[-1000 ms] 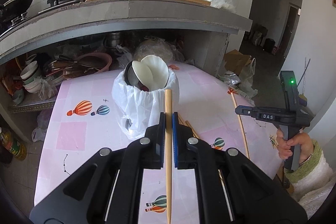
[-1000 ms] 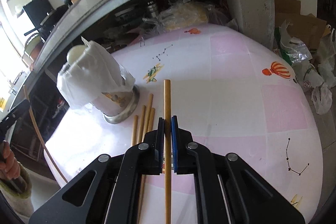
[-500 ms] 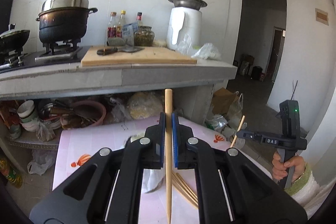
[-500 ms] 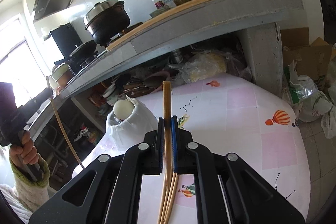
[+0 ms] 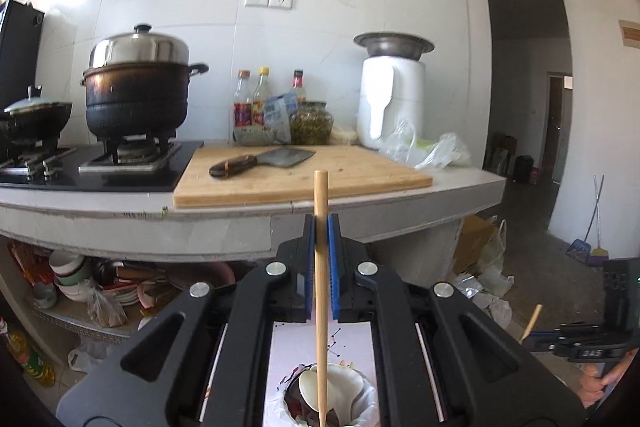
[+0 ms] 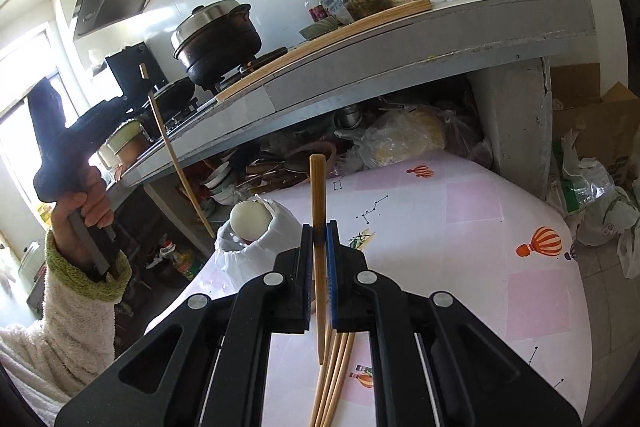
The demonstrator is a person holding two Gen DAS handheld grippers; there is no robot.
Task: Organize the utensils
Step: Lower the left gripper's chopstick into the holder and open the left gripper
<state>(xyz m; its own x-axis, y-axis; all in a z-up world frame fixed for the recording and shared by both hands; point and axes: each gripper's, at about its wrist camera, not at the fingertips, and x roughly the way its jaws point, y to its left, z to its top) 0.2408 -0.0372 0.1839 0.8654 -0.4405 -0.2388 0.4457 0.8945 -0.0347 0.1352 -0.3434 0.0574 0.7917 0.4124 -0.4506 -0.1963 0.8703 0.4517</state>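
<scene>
My left gripper (image 5: 321,227) is shut on a wooden chopstick (image 5: 321,267). The chopstick stands almost upright, its thin tip pointing down over the utensil holder (image 5: 332,397) lined with a white bag and holding white spoons. My right gripper (image 6: 319,233) is shut on a second chopstick (image 6: 318,219), held above several loose chopsticks (image 6: 334,367) lying on the pink-and-white table (image 6: 460,227). The holder (image 6: 256,231) stands to the left of the right gripper. The left gripper with its chopstick (image 6: 176,155) shows raised at the far left in the right wrist view.
A grey counter (image 5: 240,223) with a cutting board, cleaver (image 5: 264,161), pot and bottles runs behind the table. Bowls and bags crowd the shelf under it (image 6: 320,155). Cardboard and bags lie on the floor at right (image 6: 592,179).
Both grippers have lifted and tilted up with their chopsticks. The left chopstick now stands upright over the holder. The right one has risen off the table.
</scene>
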